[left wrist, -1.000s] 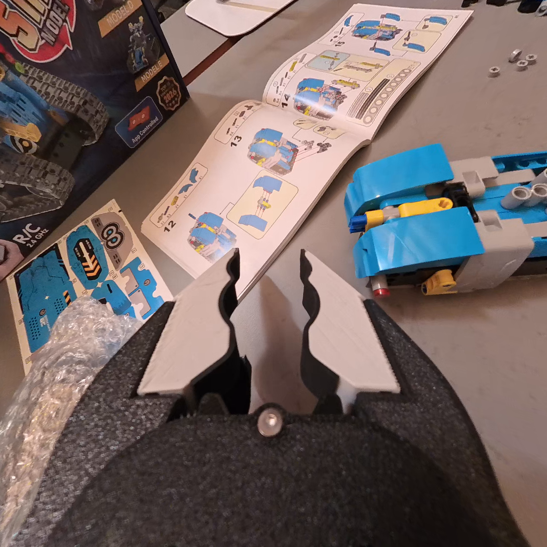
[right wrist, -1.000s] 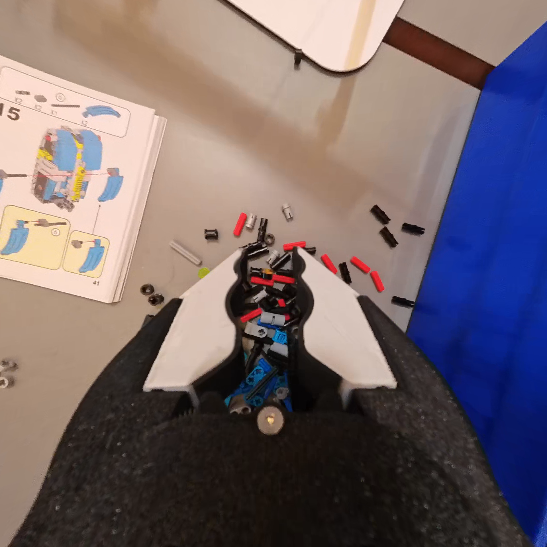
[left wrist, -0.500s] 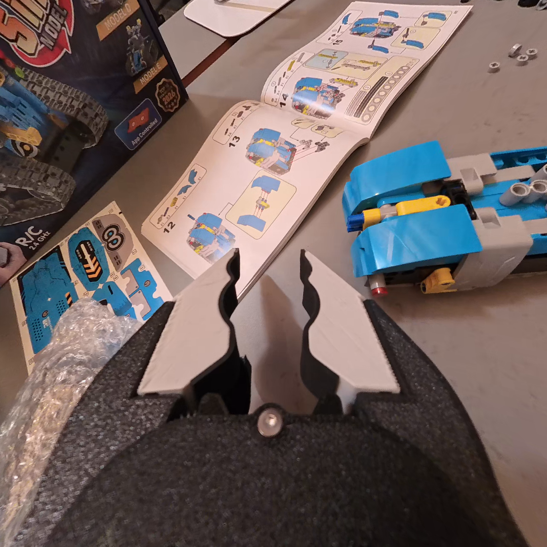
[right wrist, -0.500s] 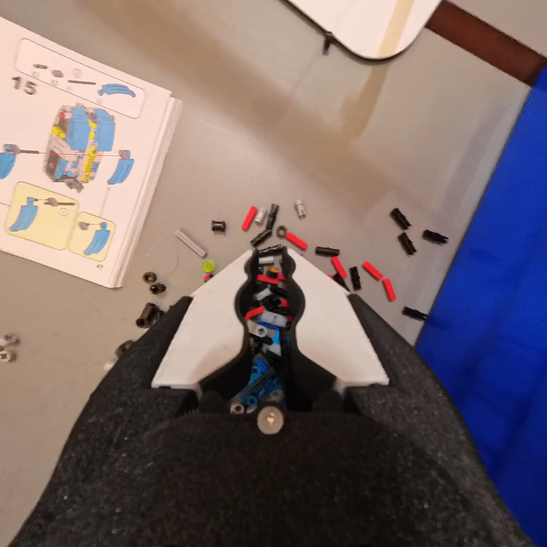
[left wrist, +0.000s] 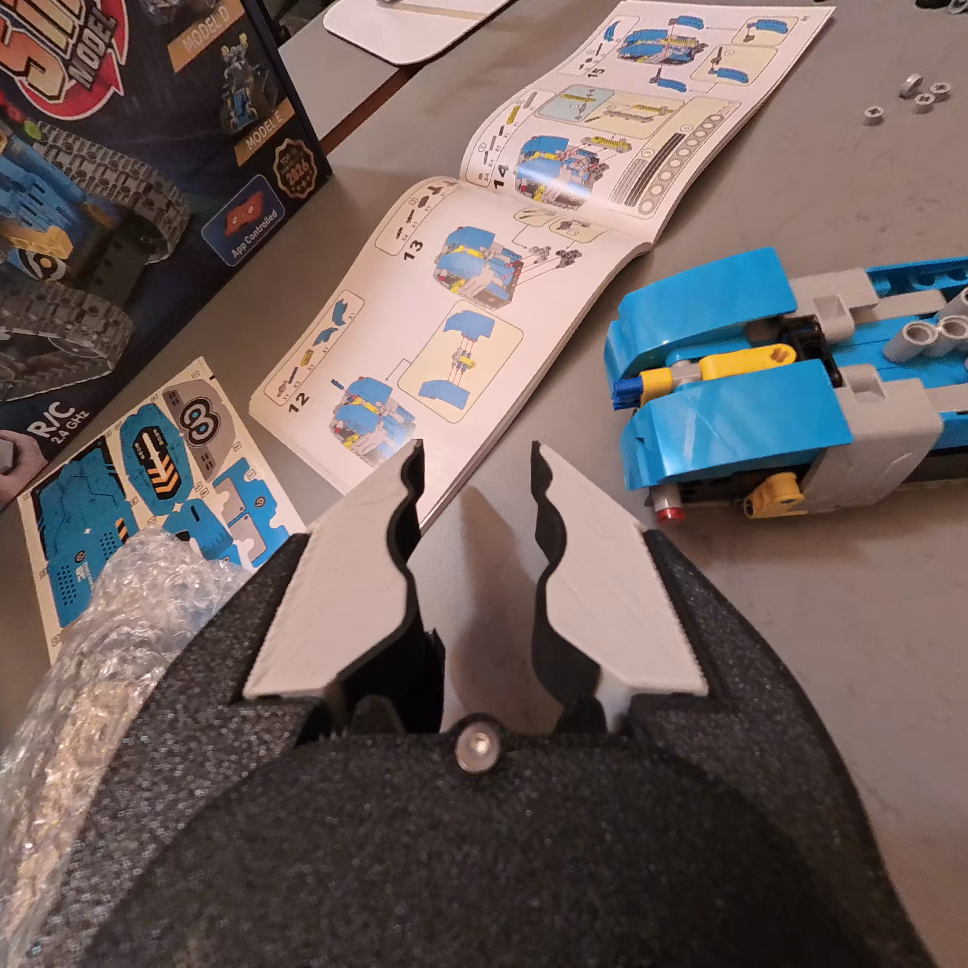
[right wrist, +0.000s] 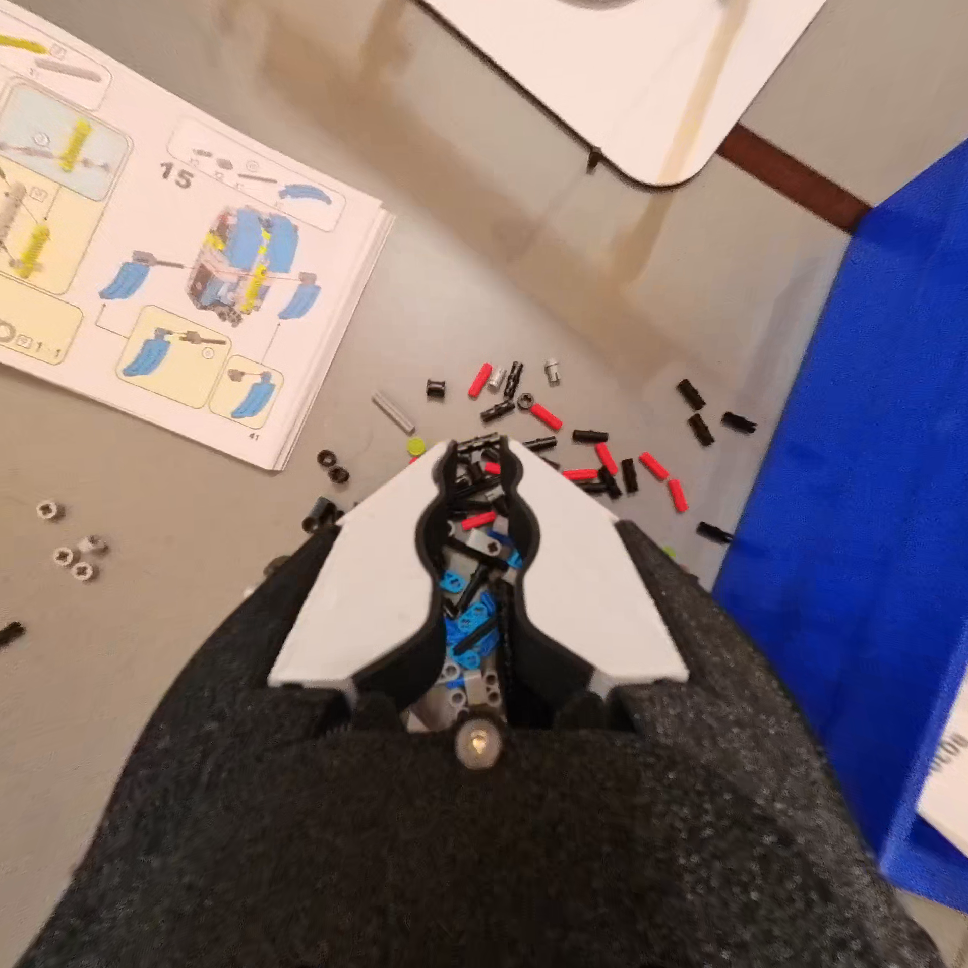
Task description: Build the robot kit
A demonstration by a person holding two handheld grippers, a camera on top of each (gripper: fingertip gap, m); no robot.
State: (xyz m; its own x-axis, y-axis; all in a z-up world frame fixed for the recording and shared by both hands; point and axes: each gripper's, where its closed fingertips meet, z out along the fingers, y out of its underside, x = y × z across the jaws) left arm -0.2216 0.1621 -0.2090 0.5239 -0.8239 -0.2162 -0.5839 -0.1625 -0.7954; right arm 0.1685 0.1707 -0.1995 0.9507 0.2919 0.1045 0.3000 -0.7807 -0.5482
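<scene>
My left gripper (left wrist: 474,453) is open and empty, over the grey table (left wrist: 785,655) at the near edge of an open instruction booklet (left wrist: 471,293). A partly built blue, grey and yellow brick model (left wrist: 775,387) lies to its right, apart from it. My right gripper (right wrist: 477,444) is shut on a small black pin (right wrist: 479,439) held crosswise between its tips, above a pile of small black, red, grey and blue parts (right wrist: 471,618). Loose red pins (right wrist: 545,416) and black pins (right wrist: 691,395) lie scattered just beyond the tips.
A dark toy box (left wrist: 120,173) stands at the left, with a sticker sheet (left wrist: 152,487) and bubble wrap (left wrist: 105,628) in front. A blue box (right wrist: 864,471) walls the right side. A white board (right wrist: 628,78) lies at the back. Small grey bushes (right wrist: 73,555) and the booklet's page (right wrist: 183,272) lie at the left. Left tips to right tips: about 40 cm.
My right gripper has closed from open onto a black pin and pulled up and back, so more of the booklet shows. The left gripper has barely moved.
</scene>
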